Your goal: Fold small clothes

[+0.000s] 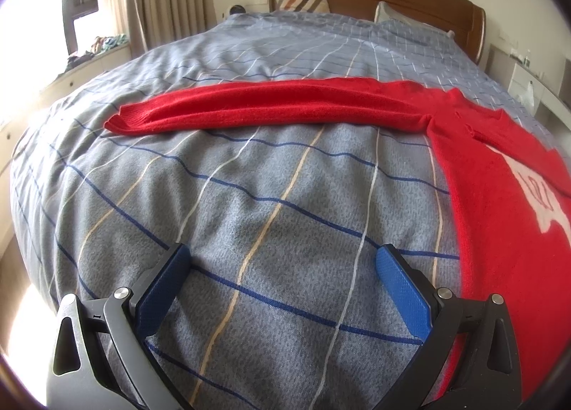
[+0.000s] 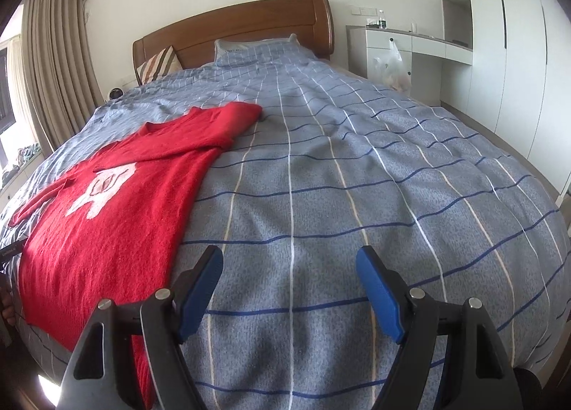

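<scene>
Both wrist views look slantwise down the bed (image 1: 249,203) toward the headboard (image 2: 232,28), close above the cover, sharing the red sweater (image 2: 107,217) at opposite frame edges.

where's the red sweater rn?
Red sweater lies flat on the checked blue duvet, left in the right wrist view, one sleeve folded across the chest; the other sleeve stretches left in the left wrist view.

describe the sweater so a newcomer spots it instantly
Start at the wooden headboard and come down the blue-grey checked quilt. The red knitted sweater lies flat there, the only red item, with a white motif on it and one sleeve stretched out sideways.
</scene>
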Available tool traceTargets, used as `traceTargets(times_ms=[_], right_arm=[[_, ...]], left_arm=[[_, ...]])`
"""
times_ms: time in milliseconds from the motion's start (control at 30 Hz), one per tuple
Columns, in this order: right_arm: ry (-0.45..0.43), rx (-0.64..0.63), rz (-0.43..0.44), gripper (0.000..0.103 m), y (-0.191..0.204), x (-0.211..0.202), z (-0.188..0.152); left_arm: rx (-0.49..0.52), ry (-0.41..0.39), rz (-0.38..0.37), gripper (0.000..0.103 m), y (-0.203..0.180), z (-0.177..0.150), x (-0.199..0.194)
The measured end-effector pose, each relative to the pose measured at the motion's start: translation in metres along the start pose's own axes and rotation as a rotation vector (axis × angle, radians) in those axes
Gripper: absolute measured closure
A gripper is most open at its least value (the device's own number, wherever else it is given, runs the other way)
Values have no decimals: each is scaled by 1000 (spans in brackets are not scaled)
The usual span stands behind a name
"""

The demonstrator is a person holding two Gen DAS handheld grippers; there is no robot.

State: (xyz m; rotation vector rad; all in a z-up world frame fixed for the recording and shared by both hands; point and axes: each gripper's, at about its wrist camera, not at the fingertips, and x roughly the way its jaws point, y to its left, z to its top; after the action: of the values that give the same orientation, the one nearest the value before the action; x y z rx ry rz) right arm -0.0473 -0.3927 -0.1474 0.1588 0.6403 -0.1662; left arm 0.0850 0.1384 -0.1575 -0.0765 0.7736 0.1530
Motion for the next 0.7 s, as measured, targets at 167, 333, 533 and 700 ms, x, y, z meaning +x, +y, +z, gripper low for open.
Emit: traceTargets(times_ms=[167, 333, 533, 700], right_arm=[[-13, -29, 1, 26, 7, -3, 0], [-18, -34, 2, 26, 9, -3, 0], [-15, -46, 7, 26, 11, -3, -1], [-13, -60, 8, 26, 14, -3, -1]], left_arm=[[0, 0, -1, 0, 0, 0, 0], [0, 0, -1, 0, 0, 0, 0], [0, 0, 0, 0, 0, 0, 0], [-1, 0, -1, 0, 0, 0, 0]])
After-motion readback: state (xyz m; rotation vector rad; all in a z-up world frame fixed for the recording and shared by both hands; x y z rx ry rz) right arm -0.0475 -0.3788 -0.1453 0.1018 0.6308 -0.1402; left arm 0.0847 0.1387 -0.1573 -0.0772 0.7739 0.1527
